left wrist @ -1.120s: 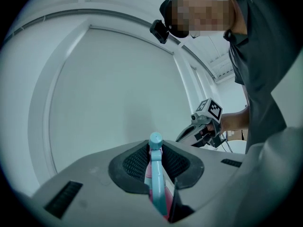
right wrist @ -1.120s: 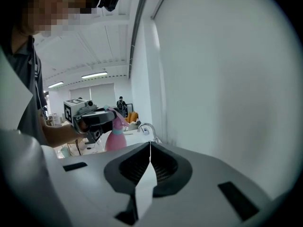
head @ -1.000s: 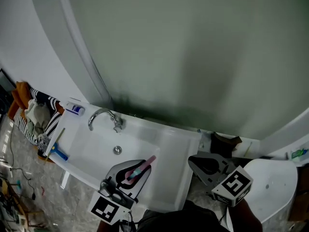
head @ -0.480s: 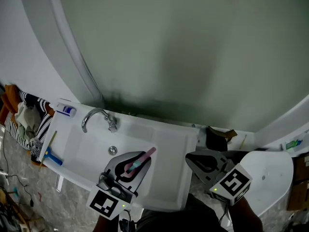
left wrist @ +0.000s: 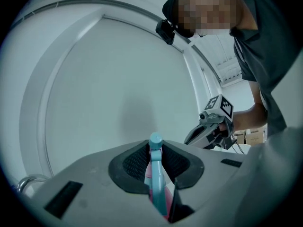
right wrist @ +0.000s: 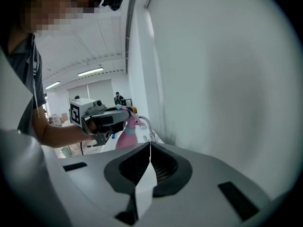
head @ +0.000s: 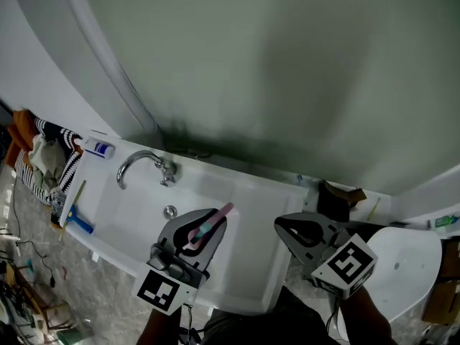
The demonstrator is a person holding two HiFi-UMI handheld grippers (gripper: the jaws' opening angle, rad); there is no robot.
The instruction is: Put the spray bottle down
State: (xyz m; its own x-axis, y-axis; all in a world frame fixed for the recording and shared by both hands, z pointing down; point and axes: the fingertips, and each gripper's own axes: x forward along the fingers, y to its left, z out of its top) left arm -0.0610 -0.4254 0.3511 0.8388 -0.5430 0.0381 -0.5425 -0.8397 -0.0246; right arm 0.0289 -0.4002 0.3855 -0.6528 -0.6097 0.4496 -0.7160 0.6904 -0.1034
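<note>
Head view, low centre: pink plastic spray bottle with a teal trigger head (head: pixel 214 221) clamped in the left tool (head: pixel 205 230), held over the white sink basin (head: pixel 136 218), not resting on it. Pink tip poking up and right past the jaws. Curved chrome tap (head: pixel 141 162) up and left of it. Right tool (head: pixel 284 228) at lower right, apart from the bottle.

Left gripper view, bottom centre: jaws pressed on the bottle's neck, teal head standing upright between the dark pads, round nozzle cap on top, pink body just showing below. Right tool at mid right.

Right gripper view, bottom centre: jaw tips meeting, nothing gripped, only a pale wedge showing nearer the base. Mid left: left tool gripping the bottle's top, flared pink body hanging beneath.
</note>
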